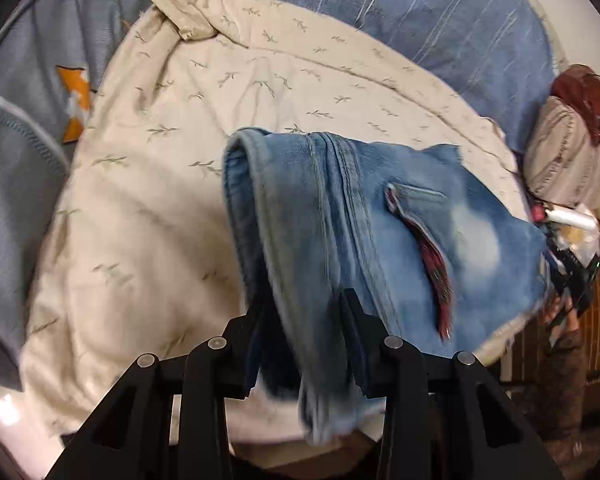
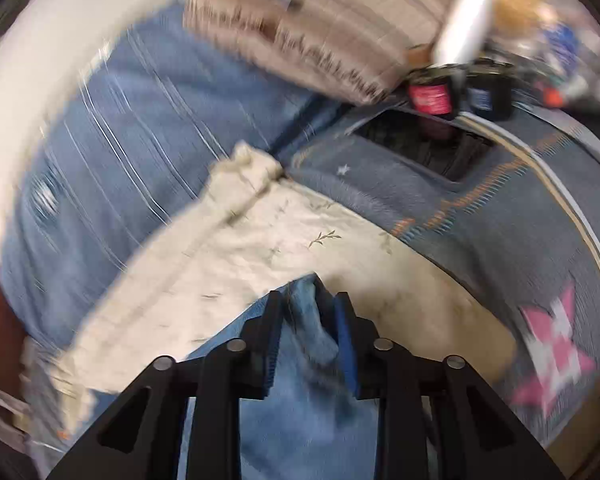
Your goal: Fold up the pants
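The pants are faded blue jeans [image 1: 380,232] with a back pocket and a red plaid lining showing. In the left wrist view they hang folded over in the air above a cream leaf-print blanket [image 1: 172,184]. My left gripper [image 1: 306,312] is shut on a thick edge of the jeans. In the right wrist view my right gripper [image 2: 306,312] is shut on another bunched part of the jeans [image 2: 312,400], which hang below it. That view is blurred by motion.
The cream blanket [image 2: 236,264] lies on a bed with a blue striped cover [image 1: 440,20] and a grey quilt with star patches [image 1: 28,128]. A beige pillow [image 1: 568,160] and small clutter, including dark jars [image 2: 432,98], sit at the bed's edge.
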Demonstrator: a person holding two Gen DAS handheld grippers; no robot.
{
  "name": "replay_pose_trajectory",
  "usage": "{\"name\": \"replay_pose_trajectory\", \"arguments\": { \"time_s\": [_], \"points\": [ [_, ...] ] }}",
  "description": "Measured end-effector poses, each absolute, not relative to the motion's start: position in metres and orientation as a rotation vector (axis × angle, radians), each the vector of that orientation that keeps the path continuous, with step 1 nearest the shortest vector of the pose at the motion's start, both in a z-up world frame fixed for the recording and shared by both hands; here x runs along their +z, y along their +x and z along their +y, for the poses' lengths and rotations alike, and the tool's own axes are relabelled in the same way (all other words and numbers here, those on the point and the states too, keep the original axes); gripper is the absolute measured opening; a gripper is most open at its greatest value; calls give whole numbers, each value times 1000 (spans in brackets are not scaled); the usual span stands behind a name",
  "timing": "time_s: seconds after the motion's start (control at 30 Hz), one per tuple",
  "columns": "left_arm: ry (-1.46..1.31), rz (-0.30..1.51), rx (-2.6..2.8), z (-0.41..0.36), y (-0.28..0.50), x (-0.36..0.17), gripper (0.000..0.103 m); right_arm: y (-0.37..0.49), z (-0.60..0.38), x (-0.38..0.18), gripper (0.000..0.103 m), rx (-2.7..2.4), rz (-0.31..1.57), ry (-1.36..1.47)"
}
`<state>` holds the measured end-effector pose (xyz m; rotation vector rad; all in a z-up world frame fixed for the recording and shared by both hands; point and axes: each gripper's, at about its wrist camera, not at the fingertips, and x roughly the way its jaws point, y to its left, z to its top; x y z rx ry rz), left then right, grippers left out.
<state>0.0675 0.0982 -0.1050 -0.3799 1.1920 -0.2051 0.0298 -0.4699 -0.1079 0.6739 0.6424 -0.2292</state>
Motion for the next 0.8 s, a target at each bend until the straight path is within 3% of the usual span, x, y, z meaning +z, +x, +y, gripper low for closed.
{"name": "replay_pose_trajectory", "arguments": {
  "time_s": [0.07, 0.17, 0.4, 0.8],
  "points": [
    [-336, 1161, -224, 101, 56, -90, 36, -10, -473, -102, 43, -228, 585, 725],
    [-261, 1113, -260, 93, 47, -59, 36, -67, -471, -112, 49, -232, 527, 816],
    [-56, 1023, -416, 12, 56, 2, 49, -99, -457, -153, 49, -148, 522, 979],
    [275, 1142, -675, -217, 176, -24, 49, -62, -454, -180, 49, -30, 475, 1016]
  ]
}}
